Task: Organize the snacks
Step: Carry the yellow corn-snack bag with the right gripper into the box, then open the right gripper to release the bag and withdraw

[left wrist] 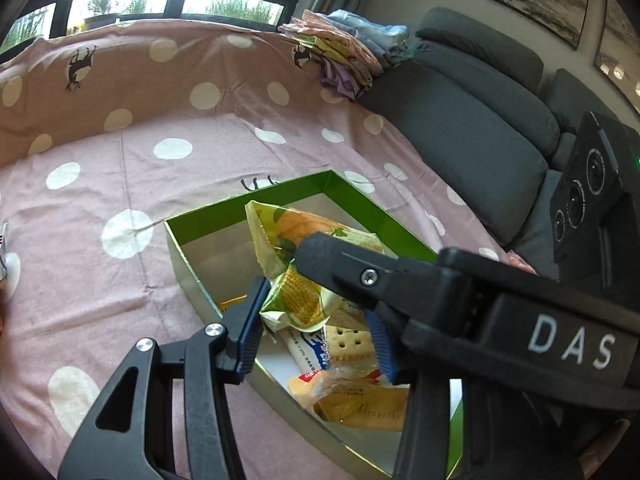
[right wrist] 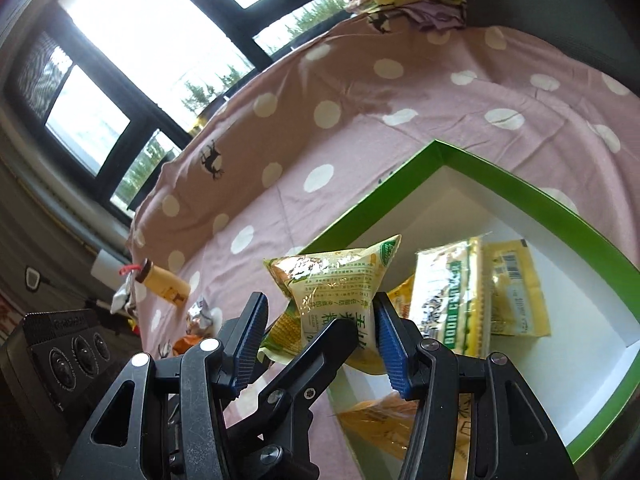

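Across a pink polka-dot bedspread [left wrist: 120, 152] beneath dark-framed windows [right wrist: 132, 40], an open green cardboard box [right wrist: 500, 184] is sitting — both grippers [right wrist: 320, 332] [left wrist: 316, 312] are pinching one yellow corn-candy packet [right wrist: 336, 288] above it.

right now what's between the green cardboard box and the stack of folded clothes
Only bare pink polka-dot cloth lies between the green cardboard box and the stack of folded clothes; the left wrist view shows it.
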Available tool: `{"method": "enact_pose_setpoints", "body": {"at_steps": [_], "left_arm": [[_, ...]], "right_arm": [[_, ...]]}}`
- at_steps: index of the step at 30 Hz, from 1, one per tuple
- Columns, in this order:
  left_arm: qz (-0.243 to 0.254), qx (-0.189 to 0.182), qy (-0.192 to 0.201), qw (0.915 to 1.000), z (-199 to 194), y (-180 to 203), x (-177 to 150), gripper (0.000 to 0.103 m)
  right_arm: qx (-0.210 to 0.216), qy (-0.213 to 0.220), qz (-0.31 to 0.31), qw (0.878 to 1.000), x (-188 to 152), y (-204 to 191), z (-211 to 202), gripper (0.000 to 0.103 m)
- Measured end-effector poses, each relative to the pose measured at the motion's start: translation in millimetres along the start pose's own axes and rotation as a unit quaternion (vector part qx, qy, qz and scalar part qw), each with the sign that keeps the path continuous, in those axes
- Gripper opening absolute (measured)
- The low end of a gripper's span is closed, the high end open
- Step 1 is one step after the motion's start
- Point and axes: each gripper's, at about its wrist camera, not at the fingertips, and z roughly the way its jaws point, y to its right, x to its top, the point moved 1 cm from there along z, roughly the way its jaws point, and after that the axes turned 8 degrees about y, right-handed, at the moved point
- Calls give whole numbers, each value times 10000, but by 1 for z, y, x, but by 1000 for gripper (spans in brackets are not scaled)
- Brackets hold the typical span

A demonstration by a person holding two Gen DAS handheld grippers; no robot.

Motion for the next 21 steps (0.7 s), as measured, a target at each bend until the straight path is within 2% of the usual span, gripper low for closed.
{"method": "enact_pose_setpoints", "body": {"at_steps": [5,9,14,21], "left_arm": [[49,4,-473,9989,27,4,-2,47],[212,110,-510,9984,33,10,-5,48],[90,194,-705,9973,42,7,-8,53],[7,156,-694,9975,35,5,-9,53]], "right_arm": [[-175,-180,475,9986,3,29,8,56],[-296,-319,737,9963,2,47,14,57],[-473,-291,826,9950,3,53,16,57],[-586,-231,885,9941,3,58,17,56]]}}
